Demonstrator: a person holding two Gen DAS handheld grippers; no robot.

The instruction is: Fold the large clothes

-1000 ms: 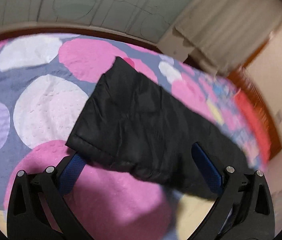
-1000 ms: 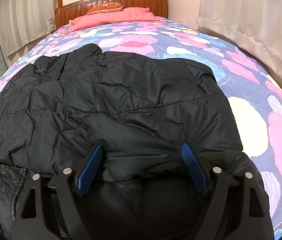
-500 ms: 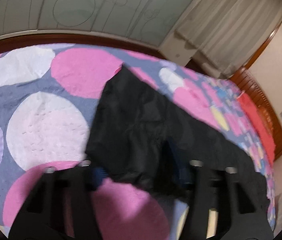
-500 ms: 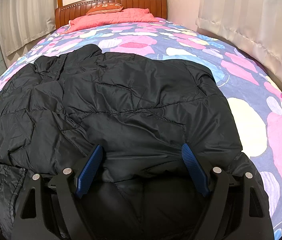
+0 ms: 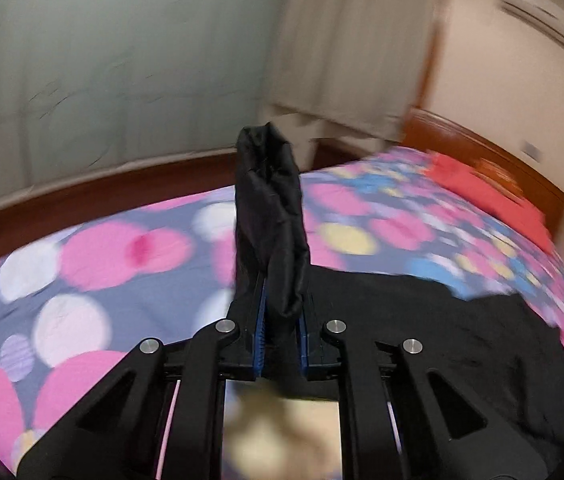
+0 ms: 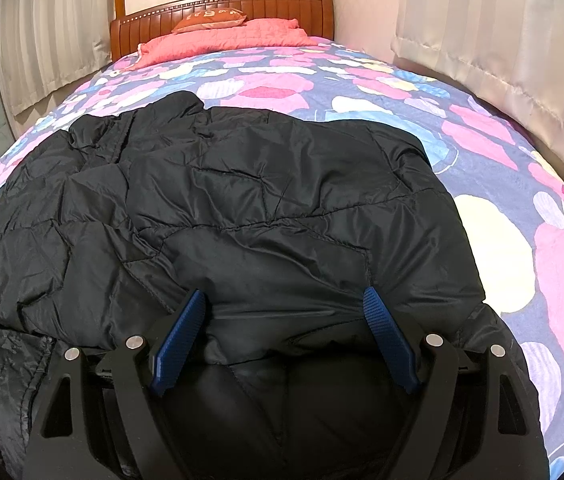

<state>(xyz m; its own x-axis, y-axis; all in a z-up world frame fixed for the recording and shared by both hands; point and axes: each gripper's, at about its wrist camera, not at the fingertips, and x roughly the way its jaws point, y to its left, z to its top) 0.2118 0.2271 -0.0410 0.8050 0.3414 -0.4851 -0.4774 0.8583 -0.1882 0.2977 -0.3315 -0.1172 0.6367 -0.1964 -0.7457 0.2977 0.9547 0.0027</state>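
A large black quilted jacket lies spread over the bed. My right gripper is open, its blue pads resting on the jacket's near part, holding nothing. My left gripper is shut on the jacket's sleeve, which stands up bunched between the blue pads, lifted off the bed. The jacket's body lies to the right in the left wrist view.
The bed has a flowered pink, blue and white cover. Red pillows and a wooden headboard are at the far end. Curtains hang along the right side. A wooden bed rim and pale wall lie beyond the left gripper.
My left gripper has closed on the sleeve and lifted it, turning toward the headboard. The right gripper and the jacket body have not moved.
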